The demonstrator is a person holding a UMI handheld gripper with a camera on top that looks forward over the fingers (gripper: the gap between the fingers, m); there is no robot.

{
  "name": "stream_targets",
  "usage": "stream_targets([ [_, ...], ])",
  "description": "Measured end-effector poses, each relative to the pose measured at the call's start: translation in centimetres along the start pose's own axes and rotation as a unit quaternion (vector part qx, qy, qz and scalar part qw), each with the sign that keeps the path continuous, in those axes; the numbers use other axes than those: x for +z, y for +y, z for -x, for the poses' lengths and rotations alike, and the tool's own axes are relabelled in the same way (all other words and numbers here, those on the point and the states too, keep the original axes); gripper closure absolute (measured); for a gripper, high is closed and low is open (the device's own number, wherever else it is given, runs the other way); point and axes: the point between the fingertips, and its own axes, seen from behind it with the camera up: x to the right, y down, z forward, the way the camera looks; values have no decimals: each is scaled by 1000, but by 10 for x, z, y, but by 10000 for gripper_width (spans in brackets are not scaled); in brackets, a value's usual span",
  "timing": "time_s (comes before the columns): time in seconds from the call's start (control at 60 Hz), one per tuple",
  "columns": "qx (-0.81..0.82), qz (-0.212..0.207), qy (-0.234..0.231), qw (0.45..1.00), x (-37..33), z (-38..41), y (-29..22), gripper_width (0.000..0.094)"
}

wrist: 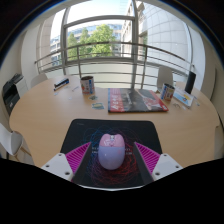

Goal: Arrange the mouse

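A pale pink-white mouse (111, 151) rests on a black mouse mat (85, 131) with a red pattern, on a light wooden table (50, 108). My gripper (111, 158) is low over the mat with its fingers wide apart. The mouse stands between the pink pads, with a gap at each side. The left pad (77, 155) and the right pad (148, 156) do not touch it.
Beyond the mat lie a red magazine (136, 99) and a dark can (87, 85). A monitor (189, 82) and small items stand at the far right. A black device (12, 93) sits at the far left. A railing and windows are behind the table.
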Motion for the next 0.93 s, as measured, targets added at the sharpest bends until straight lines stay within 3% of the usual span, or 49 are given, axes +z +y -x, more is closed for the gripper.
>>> stream_targets([
  [0.317, -6, -67, 28, 997, -169, 12, -5, 88],
  [0.517, -16, -67, 52, 996, -265, 16, 39, 89],
  [0.933, -27, -81, 47, 995, -323, 33, 61, 89],
])
